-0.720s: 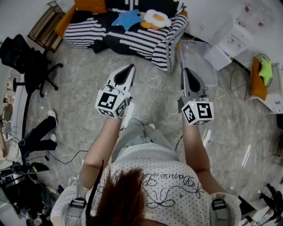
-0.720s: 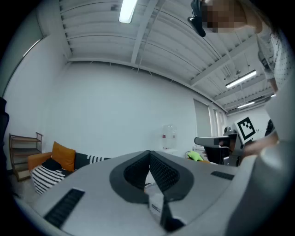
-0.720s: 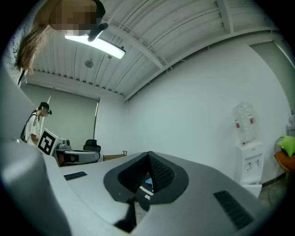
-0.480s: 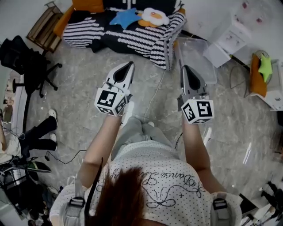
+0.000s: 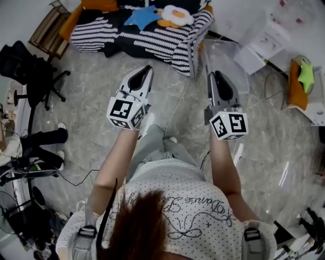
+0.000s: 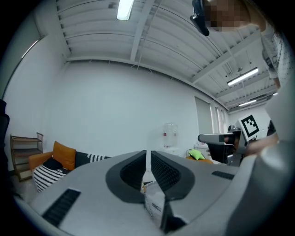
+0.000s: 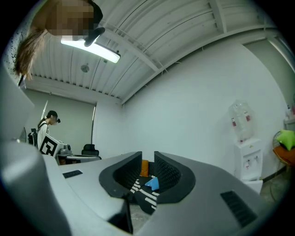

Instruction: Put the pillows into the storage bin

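A blue star pillow [image 5: 143, 16] and a white and orange pillow [image 5: 175, 15] lie on a black and white striped sofa [image 5: 152, 43], with an orange pillow [image 5: 101, 5] at its back. The clear storage bin [image 5: 226, 63] stands on the floor right of the sofa. My left gripper [image 5: 147, 71] is held level short of the sofa, shut with nothing in it. My right gripper [image 5: 217, 76] hovers by the bin's near edge, jaws slightly apart and empty. Through its gap the star pillow [image 7: 152, 183] shows.
A black office chair [image 5: 30, 71] and a wooden shelf [image 5: 51, 30] stand at the left. A white cabinet [image 5: 266, 43] and an orange seat with a green star cushion [image 5: 304, 76] are at the right. A cable [image 5: 177, 109] runs across the marble floor. Another person's legs [image 5: 43, 139] are at the left edge.
Both grippers have crept slightly up the picture towards the sofa and the bin. The person at the left has drawn their legs nearer the left edge.
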`<state>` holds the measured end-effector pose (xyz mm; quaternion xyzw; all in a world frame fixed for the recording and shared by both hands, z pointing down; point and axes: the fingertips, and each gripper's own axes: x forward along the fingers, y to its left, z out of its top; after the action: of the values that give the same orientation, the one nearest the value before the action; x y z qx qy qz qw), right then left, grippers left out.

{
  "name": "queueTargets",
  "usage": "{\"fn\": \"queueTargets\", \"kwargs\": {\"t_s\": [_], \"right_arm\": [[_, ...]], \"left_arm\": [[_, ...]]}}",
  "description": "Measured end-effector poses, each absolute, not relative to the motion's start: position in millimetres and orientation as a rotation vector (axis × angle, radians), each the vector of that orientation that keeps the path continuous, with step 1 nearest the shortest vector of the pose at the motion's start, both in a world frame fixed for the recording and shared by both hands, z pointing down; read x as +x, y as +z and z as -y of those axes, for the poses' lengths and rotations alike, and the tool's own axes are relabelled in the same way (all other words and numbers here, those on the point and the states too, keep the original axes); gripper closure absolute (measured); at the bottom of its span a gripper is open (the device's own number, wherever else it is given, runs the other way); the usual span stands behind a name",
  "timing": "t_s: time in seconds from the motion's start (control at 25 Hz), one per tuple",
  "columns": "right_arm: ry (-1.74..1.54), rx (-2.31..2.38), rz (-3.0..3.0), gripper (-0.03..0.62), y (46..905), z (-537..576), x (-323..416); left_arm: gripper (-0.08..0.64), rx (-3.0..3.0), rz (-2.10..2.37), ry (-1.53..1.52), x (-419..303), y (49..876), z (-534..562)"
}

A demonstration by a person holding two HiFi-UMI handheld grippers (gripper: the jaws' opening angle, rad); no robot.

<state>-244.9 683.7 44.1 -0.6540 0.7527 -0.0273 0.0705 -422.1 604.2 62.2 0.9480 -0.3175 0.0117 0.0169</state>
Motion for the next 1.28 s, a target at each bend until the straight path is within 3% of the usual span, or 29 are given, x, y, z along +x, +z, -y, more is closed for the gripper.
{"fn": "queueTargets", "kwargs": {"t_s": [0.12,0.4,0.92,1.28], "right_arm": [[-0.111,-1.939,-2.255,0.375,45.6,-673.1,-242.5],[-0.106,-1.921,-2.223,0.293,46.6,-629.0,-231.0],[-0.132,-2.047,-2.241,0.251,49.1,-406.5,-229.1],[-0.127,-2.07,-2.195,0.23,58.4,-361.8,-195.0]], "left_arm": [[0.419,2.931,0.991,0.037,-418.0,62.2,-594.0],[0.27,2.932,0.991,0.023,-403.6,65.0,-545.6],[0.19,2.942,0.806,0.075,-376.5,74.5,-317.6],[0.176,2.977,0.783,0.11,-345.6,82.4,-268.5]]}}
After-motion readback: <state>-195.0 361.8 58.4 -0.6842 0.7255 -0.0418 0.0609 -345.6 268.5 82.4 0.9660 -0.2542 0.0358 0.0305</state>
